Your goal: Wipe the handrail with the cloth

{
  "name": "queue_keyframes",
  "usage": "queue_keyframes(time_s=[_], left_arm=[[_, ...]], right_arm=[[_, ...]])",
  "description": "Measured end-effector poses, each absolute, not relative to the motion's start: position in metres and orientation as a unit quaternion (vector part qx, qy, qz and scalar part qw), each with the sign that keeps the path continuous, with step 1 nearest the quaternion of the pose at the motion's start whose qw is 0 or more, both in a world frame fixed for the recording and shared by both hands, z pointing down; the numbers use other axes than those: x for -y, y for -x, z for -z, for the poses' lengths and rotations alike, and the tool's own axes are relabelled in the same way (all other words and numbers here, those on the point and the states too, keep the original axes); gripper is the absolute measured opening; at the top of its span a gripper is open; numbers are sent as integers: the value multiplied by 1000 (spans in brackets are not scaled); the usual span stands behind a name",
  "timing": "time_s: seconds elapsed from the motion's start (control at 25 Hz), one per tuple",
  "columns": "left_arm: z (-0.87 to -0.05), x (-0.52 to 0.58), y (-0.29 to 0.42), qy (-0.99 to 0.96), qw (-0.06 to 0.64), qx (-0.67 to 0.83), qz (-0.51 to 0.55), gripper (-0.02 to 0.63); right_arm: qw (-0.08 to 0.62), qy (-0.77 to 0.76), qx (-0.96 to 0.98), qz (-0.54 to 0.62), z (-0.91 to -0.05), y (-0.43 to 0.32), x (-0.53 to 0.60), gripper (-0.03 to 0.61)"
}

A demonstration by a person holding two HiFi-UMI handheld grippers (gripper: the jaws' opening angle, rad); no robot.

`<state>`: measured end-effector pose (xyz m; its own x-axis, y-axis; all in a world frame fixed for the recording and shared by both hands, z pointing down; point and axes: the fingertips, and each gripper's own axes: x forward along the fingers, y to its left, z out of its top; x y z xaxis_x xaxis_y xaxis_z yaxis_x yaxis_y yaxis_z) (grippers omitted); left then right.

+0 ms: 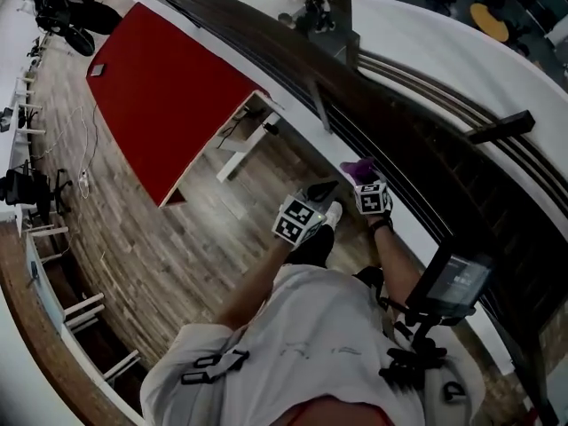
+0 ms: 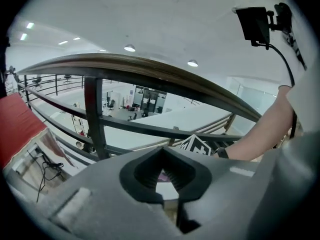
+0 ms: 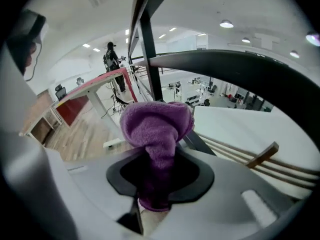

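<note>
Two grippers are at the railing, and only one is loaded. The right gripper is clamped on the purple cloth, pinching a narrow twisted neck while a rounded wad stands clear beyond the jaw tips. The left gripper has its jaws drawn together with nothing between them. In the head view it hangs just beside the right one, near the person's knee. The cloth sits close under the curved handrail. We cannot confirm contact from any view, and we judge that wiping is not yet under way. The main hazard is loss of the cloth. Because the grip is on a thin neck only, drag along the rail's wooden top could pull the wad out of the jaws. Beyond the rail there is open space above a lower floor, so a released cloth could drop out of reach. A second hazard is hard contact. If we press until the wad flattens, the jaw tips may scrape the rail's finish. A third hazard is the rail's curve, since a straight stroke would run the cloth off its edge or into a dark upright post. Lastly, the idle left gripper is near enough to knock the lower bars if we swing it carelessly.
</note>
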<state>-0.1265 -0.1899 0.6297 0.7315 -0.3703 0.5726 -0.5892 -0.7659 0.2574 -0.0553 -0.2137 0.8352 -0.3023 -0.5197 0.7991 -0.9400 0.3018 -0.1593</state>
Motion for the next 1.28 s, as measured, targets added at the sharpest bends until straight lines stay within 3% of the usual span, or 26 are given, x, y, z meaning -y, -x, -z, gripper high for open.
queue_keyframes(time_s=[0.64, 0.96, 1.28], left_arm=[[-662, 215, 207, -877, 266, 336, -219, -2], [-680, 215, 230, -864, 270, 364, -221, -2], [-691, 204, 220, -869, 280, 340, -225, -2]], right_arm=[[437, -494, 745, -102, -854, 125, 376, 109], [516, -457, 720, -75, -900, 124, 420, 107], [507, -441, 736, -84, -904, 130, 414, 104]])
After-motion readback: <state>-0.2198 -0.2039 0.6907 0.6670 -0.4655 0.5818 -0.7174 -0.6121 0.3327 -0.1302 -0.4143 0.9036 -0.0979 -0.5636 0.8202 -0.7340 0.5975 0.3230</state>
